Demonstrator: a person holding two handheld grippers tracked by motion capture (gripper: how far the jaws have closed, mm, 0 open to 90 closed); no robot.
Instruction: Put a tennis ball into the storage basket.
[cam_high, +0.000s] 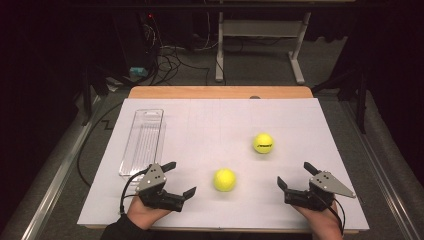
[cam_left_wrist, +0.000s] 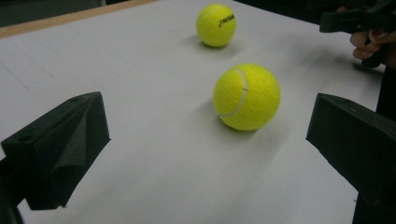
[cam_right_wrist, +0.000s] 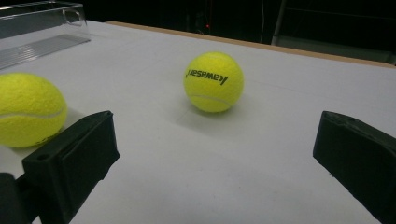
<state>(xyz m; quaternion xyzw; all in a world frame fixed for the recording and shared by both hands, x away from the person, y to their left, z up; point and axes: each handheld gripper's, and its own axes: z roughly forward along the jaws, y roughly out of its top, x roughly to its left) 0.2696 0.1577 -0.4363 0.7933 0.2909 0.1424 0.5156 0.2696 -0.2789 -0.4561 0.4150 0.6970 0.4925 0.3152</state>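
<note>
Both tennis balls (cam_high: 224, 180) (cam_high: 263, 143) are fuzzy yellow felt. The tray (cam_high: 142, 142) is clear, glossy ribbed plastic. The tabletop (cam_high: 220, 92) is wood under a matt white sheet (cam_high: 210, 125), and the tongs (cam_high: 180, 179) have matt black foam-looking pads.

Both hands sit low at the table's near edge, left gripper (cam_high: 181, 178) and right gripper (cam_high: 295, 175) gaping wide, holding nothing.

High view overhead; gripper views low, sharing near ball (cam_high: 224, 179).
</note>
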